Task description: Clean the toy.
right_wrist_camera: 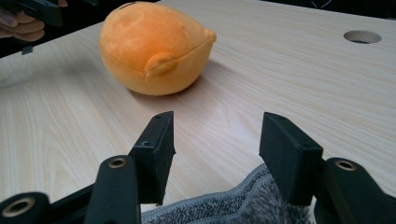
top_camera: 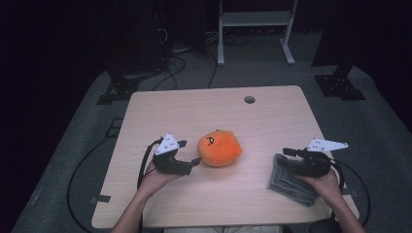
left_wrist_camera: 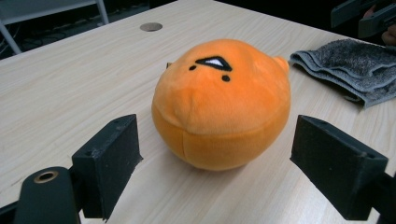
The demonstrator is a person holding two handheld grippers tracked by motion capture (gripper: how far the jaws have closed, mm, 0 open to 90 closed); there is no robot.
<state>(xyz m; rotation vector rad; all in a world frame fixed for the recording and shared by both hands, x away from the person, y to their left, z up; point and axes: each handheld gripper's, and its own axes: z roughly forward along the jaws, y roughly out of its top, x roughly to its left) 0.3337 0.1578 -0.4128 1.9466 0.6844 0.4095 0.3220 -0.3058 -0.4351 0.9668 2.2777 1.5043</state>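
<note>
We find the orange plush toy (top_camera: 219, 148) resting near the middle of the tabletop (top_camera: 204, 107), face upward, with a small black-and-white stitched mark on top. The left gripper (top_camera: 188, 154) sits just beside it on the toy's left, released: in the left gripper view its two black jaws stand apart on either side of the plush toy (left_wrist_camera: 222, 102), and neither pad touches the fabric. The right gripper (top_camera: 286, 156) is also released; in the right gripper view its jaws stand open above the near edge of the folded grey towel (right_wrist_camera: 233, 205), with nothing pinched between them.

Risks, in our judgement:
- The toy is round and soft. If the left gripper closes off-centre or too low, the plush may squeeze out forward or roll across the tabletop toward the towel (left_wrist_camera: 355, 65).
- A shallow bite on the seam alone may slip once lifted.
- If the right gripper closes where it stands, it may catch a single layer and unfold the towel (top_camera: 291, 180) rather than lift it whole.

Count:
- Plush toy: one.
- Folded towel: one.
- Grippers: two.
- Cable hole (top_camera: 249, 99) in the tabletop: one.
</note>
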